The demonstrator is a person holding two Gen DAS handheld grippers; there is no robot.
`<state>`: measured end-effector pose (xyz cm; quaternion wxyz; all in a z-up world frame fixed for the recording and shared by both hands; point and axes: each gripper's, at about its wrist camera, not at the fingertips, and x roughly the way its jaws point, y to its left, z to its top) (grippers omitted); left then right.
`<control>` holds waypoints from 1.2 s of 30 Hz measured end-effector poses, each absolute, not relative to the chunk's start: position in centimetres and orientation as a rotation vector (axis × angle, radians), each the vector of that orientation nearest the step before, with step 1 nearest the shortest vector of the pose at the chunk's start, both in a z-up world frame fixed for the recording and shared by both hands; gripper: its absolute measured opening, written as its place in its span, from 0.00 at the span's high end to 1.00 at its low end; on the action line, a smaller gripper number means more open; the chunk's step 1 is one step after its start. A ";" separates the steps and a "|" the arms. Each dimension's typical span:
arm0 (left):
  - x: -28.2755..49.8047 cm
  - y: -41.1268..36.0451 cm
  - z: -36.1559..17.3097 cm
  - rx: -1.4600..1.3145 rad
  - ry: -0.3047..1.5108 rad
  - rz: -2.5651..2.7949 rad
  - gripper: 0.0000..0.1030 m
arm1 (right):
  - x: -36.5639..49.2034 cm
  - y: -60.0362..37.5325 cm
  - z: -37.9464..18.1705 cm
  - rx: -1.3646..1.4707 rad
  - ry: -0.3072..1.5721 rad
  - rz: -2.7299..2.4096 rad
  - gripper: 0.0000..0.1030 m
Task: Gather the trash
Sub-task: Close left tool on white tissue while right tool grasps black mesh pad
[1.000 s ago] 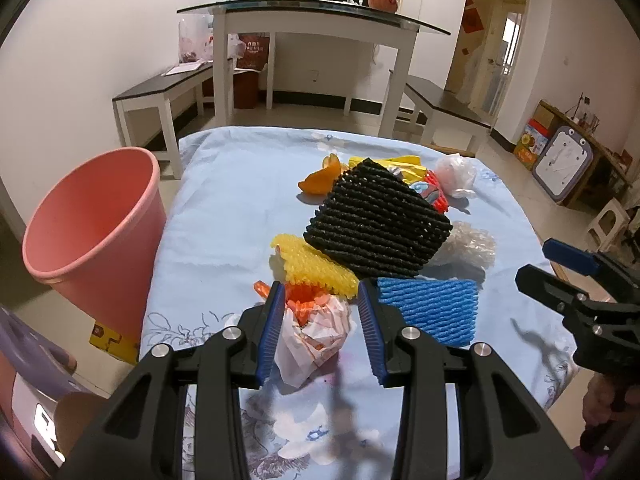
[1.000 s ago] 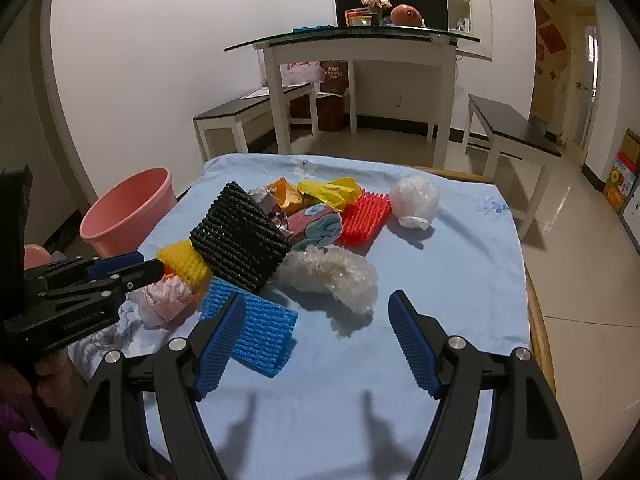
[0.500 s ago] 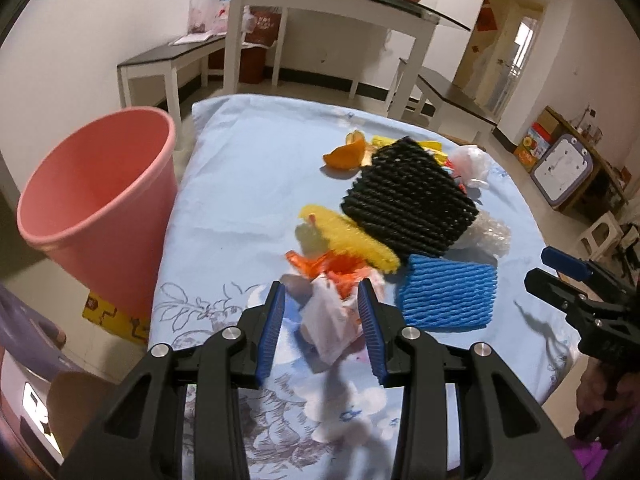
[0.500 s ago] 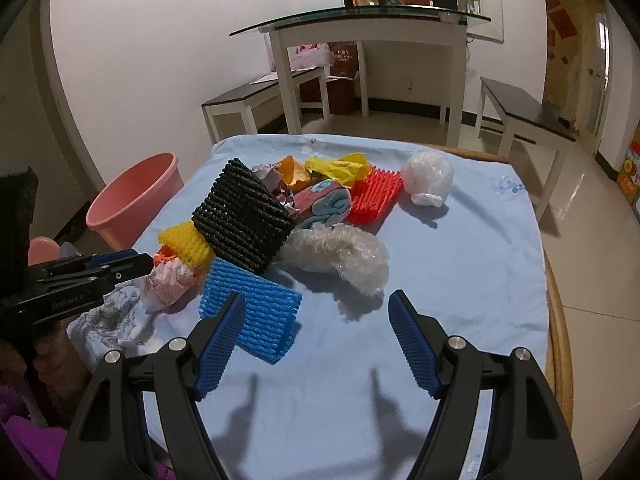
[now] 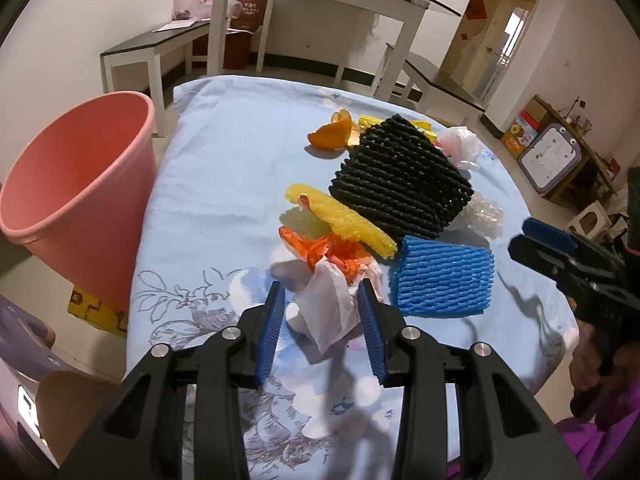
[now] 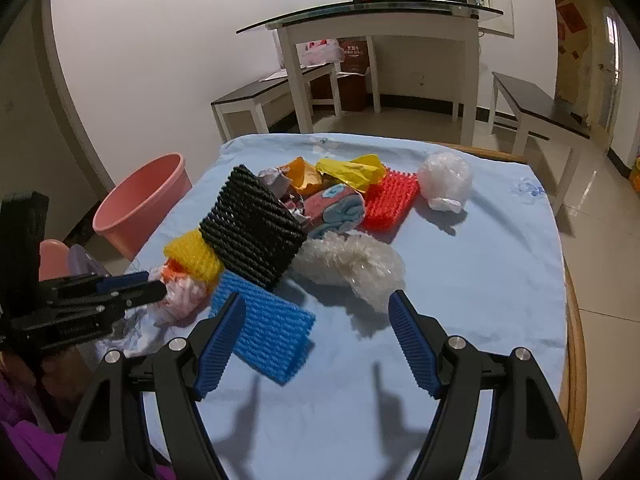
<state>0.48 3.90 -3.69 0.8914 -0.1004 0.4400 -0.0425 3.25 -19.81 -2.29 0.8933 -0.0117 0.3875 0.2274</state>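
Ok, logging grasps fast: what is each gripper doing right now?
Left gripper: closed on the crumpled white and orange wrapper.
Right gripper: open, holding nothing, above the blue foam net.

The right gripper (image 6: 316, 340) hangs with its jaws spread wide over the near edge of the table (image 6: 500, 288), nothing between them. A blue foam net (image 6: 264, 332) lies just beyond its left finger, touching a black foam net (image 6: 252, 228). At the left edge the left gripper (image 6: 156, 286) pinches a crumpled white-and-orange bag (image 6: 180, 296). A pink bin (image 6: 140, 200) stands beyond that edge.
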 end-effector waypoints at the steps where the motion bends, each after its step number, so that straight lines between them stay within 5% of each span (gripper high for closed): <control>1: 0.4 3.8 -3.7 -0.204 0.909 -0.090 0.63 | 3.5 -19.7 -2.2 -0.025 0.802 0.477 0.29; 6: 0.2 3.6 -3.4 -0.182 0.895 -0.108 0.82 | 4.8 -18.9 -1.6 -0.020 0.786 0.505 0.29; 17: -0.6 3.7 -2.5 -0.146 0.873 -0.133 0.86 | 8.0 -15.1 -2.7 -0.082 0.823 0.558 0.47; 20: -0.9 4.1 -2.2 -0.146 0.865 -0.131 0.86 | 8.6 -14.6 -3.5 -0.078 0.871 0.569 0.63; 22: -1.2 4.3 -2.0 -0.147 0.860 -0.128 0.86 | 8.7 -14.5 -3.7 -0.071 0.887 0.582 0.83; 24: -1.4 4.7 -1.8 -0.147 0.853 -0.123 0.86 | 8.6 -14.8 -3.5 -0.052 0.885 0.597 0.89; 36: -2.8 7.7 1.2 -0.208 0.727 -0.086 0.86 | 7.0 -13.8 3.7 -0.008 0.710 0.663 0.90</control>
